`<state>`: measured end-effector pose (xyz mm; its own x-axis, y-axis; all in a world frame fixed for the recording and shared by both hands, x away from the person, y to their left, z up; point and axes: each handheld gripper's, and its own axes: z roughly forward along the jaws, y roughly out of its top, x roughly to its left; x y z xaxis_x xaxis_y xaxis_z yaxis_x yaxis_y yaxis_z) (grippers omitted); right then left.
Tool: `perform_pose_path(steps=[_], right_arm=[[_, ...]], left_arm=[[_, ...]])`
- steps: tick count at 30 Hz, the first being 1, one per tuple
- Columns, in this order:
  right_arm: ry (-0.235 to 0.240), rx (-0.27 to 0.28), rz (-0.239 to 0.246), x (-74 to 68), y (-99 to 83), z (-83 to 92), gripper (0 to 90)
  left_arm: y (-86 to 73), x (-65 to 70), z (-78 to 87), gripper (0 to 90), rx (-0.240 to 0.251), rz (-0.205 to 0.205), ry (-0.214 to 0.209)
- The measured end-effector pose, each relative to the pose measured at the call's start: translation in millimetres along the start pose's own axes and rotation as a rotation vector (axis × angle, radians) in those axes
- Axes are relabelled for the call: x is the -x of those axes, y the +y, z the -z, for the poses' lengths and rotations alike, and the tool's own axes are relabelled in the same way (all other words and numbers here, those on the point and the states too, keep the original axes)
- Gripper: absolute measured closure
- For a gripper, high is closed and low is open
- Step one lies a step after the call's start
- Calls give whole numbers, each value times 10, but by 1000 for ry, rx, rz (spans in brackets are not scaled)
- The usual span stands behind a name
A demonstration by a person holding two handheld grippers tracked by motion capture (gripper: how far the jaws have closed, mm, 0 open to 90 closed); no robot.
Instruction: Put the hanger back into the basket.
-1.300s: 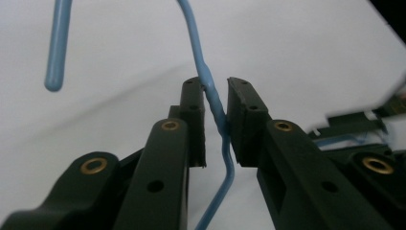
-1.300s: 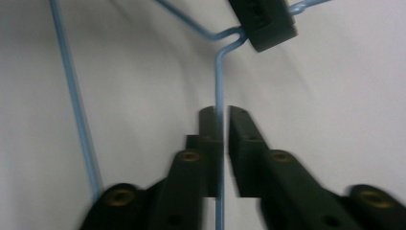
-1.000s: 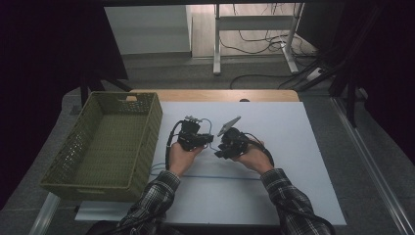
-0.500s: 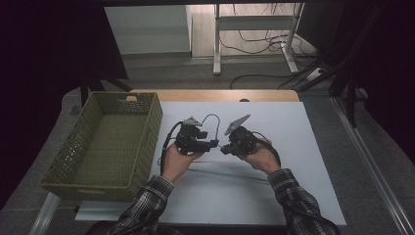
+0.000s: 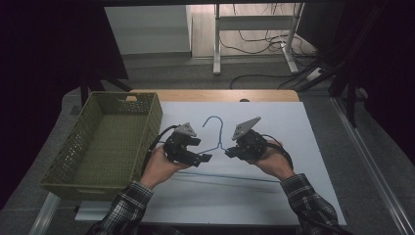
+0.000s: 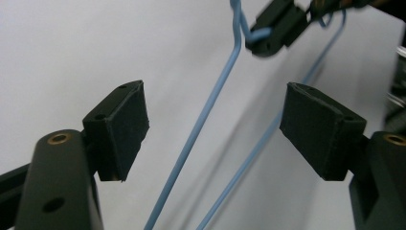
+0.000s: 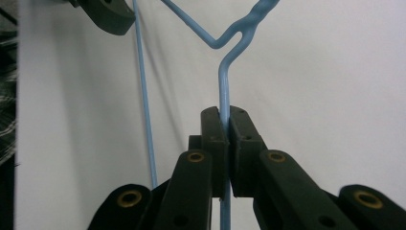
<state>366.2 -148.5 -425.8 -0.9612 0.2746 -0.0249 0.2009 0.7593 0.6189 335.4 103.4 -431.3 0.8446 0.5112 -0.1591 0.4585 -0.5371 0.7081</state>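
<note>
- Two grippers are working over a white table (image 5: 293,127), and going left to right it looks like this:
- A green basket (image 5: 105,142) is sitting at the far left of the table, open side up, with nothing showing inside it.
- Just right of the basket, the left gripper (image 5: 205,157) is being held in the person's left hand (image 5: 159,166), pointing toward the middle. In its own view (image 6: 213,115) the jaws are standing wide apart, released, and one blue wire arm of the hanger is running up between the pads without touching either one.
- The hanger (image 5: 215,134) is lying in the middle of the table, thin blue wire, its hook curling toward the far edge and its long bottom bar running along the near side between the two hands. Part of it is looking a bit lifted near the neck, but I can't say for sure.
- Right of that, the right gripper (image 5: 229,152) is being held in the right hand (image 5: 274,159). Its own view (image 7: 224,143) is showing the jaws clenched tight on the hanger's (image 7: 222,81) wire just below the twisted neck.
- Plaid sleeves (image 5: 308,205) are coming in from the bottom edge.
</note>
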Motion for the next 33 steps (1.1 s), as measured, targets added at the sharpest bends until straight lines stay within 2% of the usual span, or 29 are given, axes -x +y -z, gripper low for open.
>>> perform_pose_path(steps=[3,7,11,14,20,23,25,29,30,31,33], right_arm=[[12,5,15,-63,3,27,863],[26,0,40,-134,3,-9,862],[39,-4,58,-176,14,-66,862],[45,-8,76,-192,27,-88,862],[57,0,95,-212,52,-86,862],[53,-10,106,-219,57,-85,859],[54,-22,106,-217,54,-87,857],[51,-12,95,-221,38,-61,827],[44,-2,85,-217,37,-42,805],[32,10,69,-215,38,-13,778],[18,27,54,-209,36,57,718]], left_arm=[[-9,31,24,320,-26,-37,-14],[9,58,-20,407,-62,-64,-15],[12,68,-83,541,-112,-77,-23],[7,73,-97,648,-124,-72,-41],[16,93,-101,806,-166,-95,-50],[23,115,-95,854,-184,-116,-74],[27,141,-86,866,-178,-110,-72],[32,146,-53,871,-156,-79,-106],[36,161,-23,872,-126,-59,-110],[43,158,-3,873,-117,-53,-123],[53,165,44,873,-87,-31,-123]])
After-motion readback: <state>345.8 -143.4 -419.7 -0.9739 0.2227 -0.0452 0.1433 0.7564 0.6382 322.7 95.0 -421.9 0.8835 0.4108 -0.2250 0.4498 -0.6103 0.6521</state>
